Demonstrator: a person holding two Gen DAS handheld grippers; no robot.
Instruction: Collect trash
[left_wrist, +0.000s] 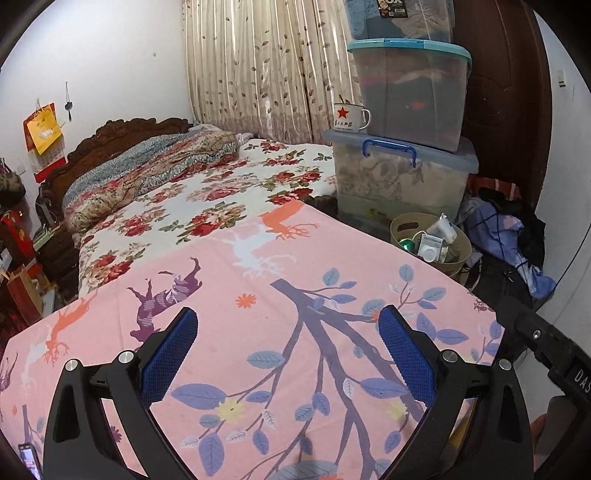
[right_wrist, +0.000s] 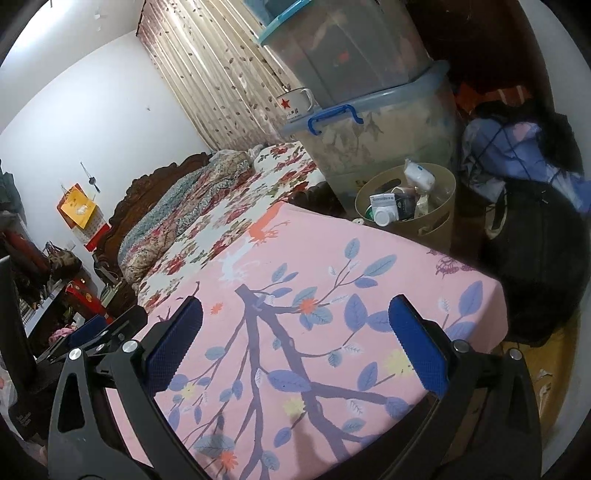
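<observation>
A beige waste basket (left_wrist: 458, 258) stands on the floor past the far right corner of the pink-clothed table (left_wrist: 258, 332). It holds several pieces of trash: white packets, a small box, a green item. It also shows in the right wrist view (right_wrist: 439, 221). My left gripper (left_wrist: 286, 334) is open and empty above the pink cloth. My right gripper (right_wrist: 295, 325) is open and empty above the same cloth (right_wrist: 314, 350). The right gripper's body shows at the right edge of the left wrist view (left_wrist: 546, 343). No loose trash shows on the cloth.
A bed with a floral sheet (left_wrist: 207, 199) lies beyond the table. Stacked plastic storage boxes (left_wrist: 402, 173) with a star mug (left_wrist: 349, 117) stand behind the basket. Clothes and dark bags (right_wrist: 535, 206) are piled on the floor at the right. Curtains (left_wrist: 258, 66) hang behind.
</observation>
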